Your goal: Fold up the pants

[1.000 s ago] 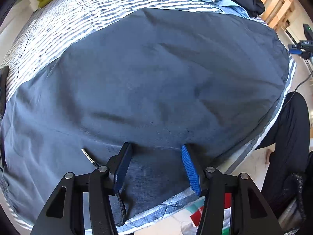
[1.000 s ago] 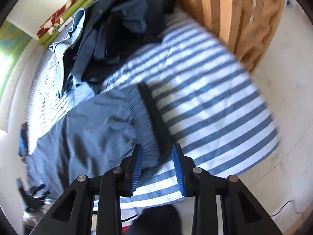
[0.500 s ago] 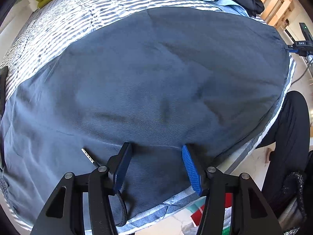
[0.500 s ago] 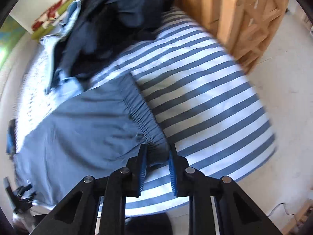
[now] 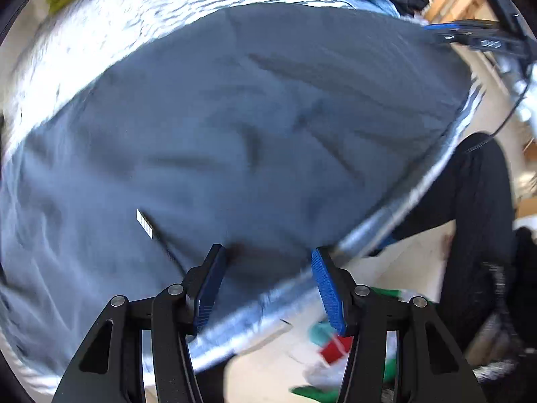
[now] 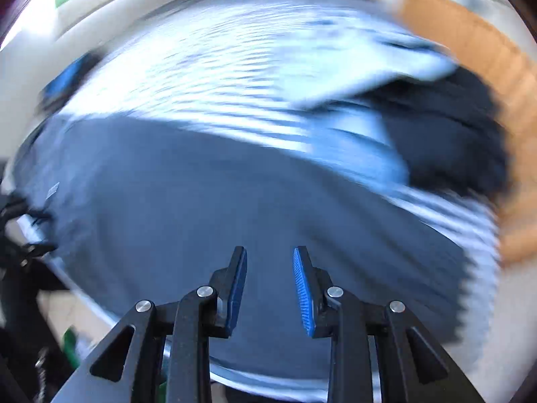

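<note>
The pants [image 5: 255, 127] lie spread across the striped bed [image 5: 144, 10], filling mid-frame. Your right tool [image 6: 270, 268], clamped on the waistband a moment ago, now gapes empty over flat cloth. Left tool [image 5: 266, 258] stays wide. No fold begun; re-grip needed.

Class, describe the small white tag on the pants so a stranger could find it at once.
Start at the striped bed and the slate-blue pants spread across it. Near their front edge, left of the left tongs, lies the white tag: the only bright rectangle on the plain cloth.
</note>
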The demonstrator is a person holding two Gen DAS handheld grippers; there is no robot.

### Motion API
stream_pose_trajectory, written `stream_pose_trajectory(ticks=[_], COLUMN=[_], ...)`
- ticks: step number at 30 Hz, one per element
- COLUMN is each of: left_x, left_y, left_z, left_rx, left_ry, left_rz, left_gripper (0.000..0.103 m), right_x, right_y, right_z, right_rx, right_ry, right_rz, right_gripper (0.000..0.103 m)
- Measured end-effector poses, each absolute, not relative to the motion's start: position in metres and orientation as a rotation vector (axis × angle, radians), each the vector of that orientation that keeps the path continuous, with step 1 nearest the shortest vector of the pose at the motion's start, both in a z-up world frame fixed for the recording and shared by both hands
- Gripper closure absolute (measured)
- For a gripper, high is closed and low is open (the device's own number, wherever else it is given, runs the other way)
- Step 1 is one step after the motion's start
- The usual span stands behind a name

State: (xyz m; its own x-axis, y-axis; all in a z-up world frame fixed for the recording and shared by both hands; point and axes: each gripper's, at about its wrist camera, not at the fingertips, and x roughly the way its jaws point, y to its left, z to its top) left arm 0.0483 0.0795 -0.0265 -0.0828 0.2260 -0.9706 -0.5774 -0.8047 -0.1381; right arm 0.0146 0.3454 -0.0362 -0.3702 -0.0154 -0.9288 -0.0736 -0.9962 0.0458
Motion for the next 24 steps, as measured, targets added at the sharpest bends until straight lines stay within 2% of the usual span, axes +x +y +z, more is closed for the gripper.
stream_pose_trajectory(ticks=[3, 5, 6, 13, 15, 16, 17, 21, 24], left_x=[0.048, 0.039, 0.029, -0.052, -0.076, -0.082, -0.089, -0.127, -0.146], left_y=[0.041, 0.011, -0.005, -0.058, -0.05, -0.045, -0.035, -0.008, 0.004], left_z=[-0.002, 0.018, 0.027, 0.064, 0.062, 0.058, 0.051, 0.032, 0.023], left_rx=[-1.648, -1.645, -1.643, -1.616, -1.618, -1.615, -1.614, -1.6, -1.597], left_ry=[0.315, 0.232, 0.189, 0.07, 0.065, 0.07, 0.076, 0.079, 0.048], left_rz=[2.038, 2.131, 2.183, 2.328, 2.329, 2.325, 2.321, 2.305, 2.289], left_gripper=[0.047, 0.047, 0.047, 0.047, 0.047, 0.047, 0.047, 0.047, 0.047], right_x=[-0.045, -0.081, -0.101, -0.187, -0.188, -0.187, -0.183, -0.157, -0.126], right_y=[0.313, 0.294, 0.285, 0.245, 0.235, 0.231, 0.226, 0.215, 0.197], right_z=[-0.031, -0.036, -0.041, -0.079, -0.081, -0.08, -0.078, -0.055, -0.041], right_rx=[-1.762, -1.774, -1.797, -2.041, -2.089, -2.103, -2.1, -2.018, -1.868], right_ry=[0.077, -0.011, -0.037, 0.025, 0.018, -0.005, -0.04, -0.086, -0.267], right_rz=[2.732, 2.804, 2.834, 2.868, 2.895, 2.902, 2.913, 3.019, 3.11], right_gripper=[0.074, 0.058, 0.055, 0.055, 0.067, 0.088, 0.099, 0.101, 0.101])
